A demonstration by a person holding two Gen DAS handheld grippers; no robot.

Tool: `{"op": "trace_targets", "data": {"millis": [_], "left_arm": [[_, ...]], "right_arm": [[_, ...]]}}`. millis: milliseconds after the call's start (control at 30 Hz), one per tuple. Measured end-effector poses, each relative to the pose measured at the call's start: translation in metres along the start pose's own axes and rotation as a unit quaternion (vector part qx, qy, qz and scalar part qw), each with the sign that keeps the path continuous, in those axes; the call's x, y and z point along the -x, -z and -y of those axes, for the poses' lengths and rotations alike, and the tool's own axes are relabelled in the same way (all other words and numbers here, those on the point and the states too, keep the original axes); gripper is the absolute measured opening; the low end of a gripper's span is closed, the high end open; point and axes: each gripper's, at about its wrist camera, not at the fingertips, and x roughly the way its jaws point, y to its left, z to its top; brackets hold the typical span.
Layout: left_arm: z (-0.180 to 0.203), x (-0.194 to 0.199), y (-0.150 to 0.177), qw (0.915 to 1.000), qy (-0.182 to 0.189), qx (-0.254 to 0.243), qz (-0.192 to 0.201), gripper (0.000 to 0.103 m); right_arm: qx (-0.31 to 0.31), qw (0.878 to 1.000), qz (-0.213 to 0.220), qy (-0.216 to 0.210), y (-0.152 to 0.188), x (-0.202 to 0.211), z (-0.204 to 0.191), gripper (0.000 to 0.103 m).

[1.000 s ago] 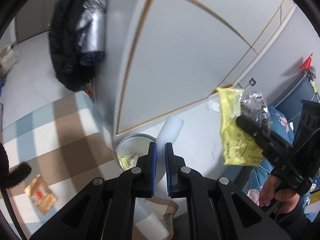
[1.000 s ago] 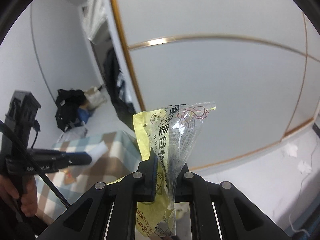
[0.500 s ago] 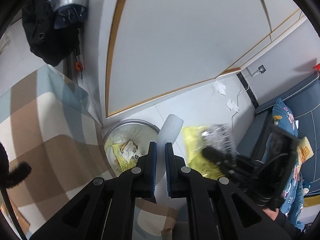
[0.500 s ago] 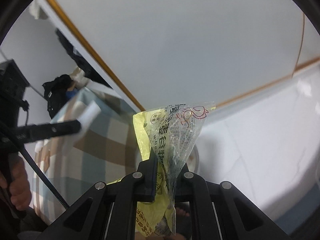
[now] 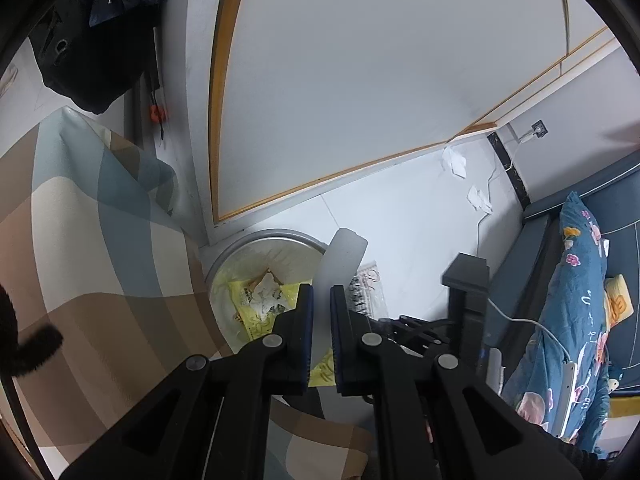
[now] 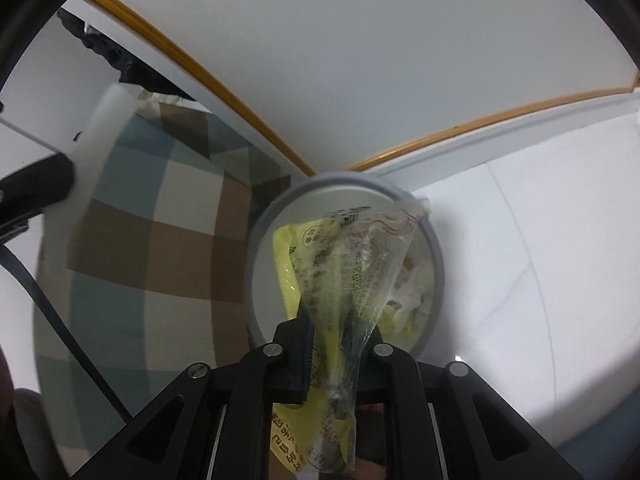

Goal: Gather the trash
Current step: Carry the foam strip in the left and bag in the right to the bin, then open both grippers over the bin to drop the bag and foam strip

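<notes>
The right tongs (image 6: 340, 320) are pinched shut on a crinkly yellow and clear wrapper (image 6: 348, 264). A moment ago the wrapper was held high up in front of the wall. Now it has come down and hangs right over the round grey bin (image 6: 434, 256), so the open top of the bin sits just behind it. That means the wrapper is nearly home: I think the tongs only need to let go and it should drop in.

The left tongs (image 5: 320, 308) are almost closed, holding a thin white piece (image 5: 340, 256) that pokes up in front of the bin (image 5: 276, 236). Inside the bin there is already a yellow packet (image 5: 250, 312) and a scrunched white tissue (image 5: 266, 292).

The bin stands on the floor, tucked beside the checked cloth (image 5: 80, 248). More white scraps (image 5: 454, 160) lie on the floor far behind the bin, near the wall, so there is more to pick up.
</notes>
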Motion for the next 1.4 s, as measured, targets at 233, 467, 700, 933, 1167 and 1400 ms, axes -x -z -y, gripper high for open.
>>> {"op": "trace_targets", "data": {"millis": [233,467,700,933,1167,1400], "left_arm": [[-0.004,-0.006,-0.004,0.9999,-0.005,0.011,-0.007,0.005],[0.0,-0.02,-0.003,0.9992,-0.006,0.019,-0.034,0.007],[0.005,-0.037,-0.003,0.9972,-0.009,0.031,-0.068,0.015],[0.002,-0.046,-0.003,0.9947,-0.01,0.053,-0.088,0.016],[0.008,-0.029,0.003,0.9964,-0.025,0.05,-0.064,0.037],[0.008,0.002,0.012,0.998,-0.052,0.036,0.0,0.054]], "right_arm": [[-0.01,1.0,-0.002,-0.029,0.002,-0.006,0.004,0.044],[-0.038,0.999,0.018,-0.024,0.014,0.013,0.022,0.056],[-0.078,0.996,0.036,-0.01,0.032,0.038,0.046,0.065],[-0.087,0.995,0.055,-0.002,0.038,0.059,0.054,0.068],[-0.077,0.994,0.073,0.0,0.037,0.074,0.047,0.069],[-0.068,0.993,0.092,0.003,0.032,0.092,0.031,0.077]]}}
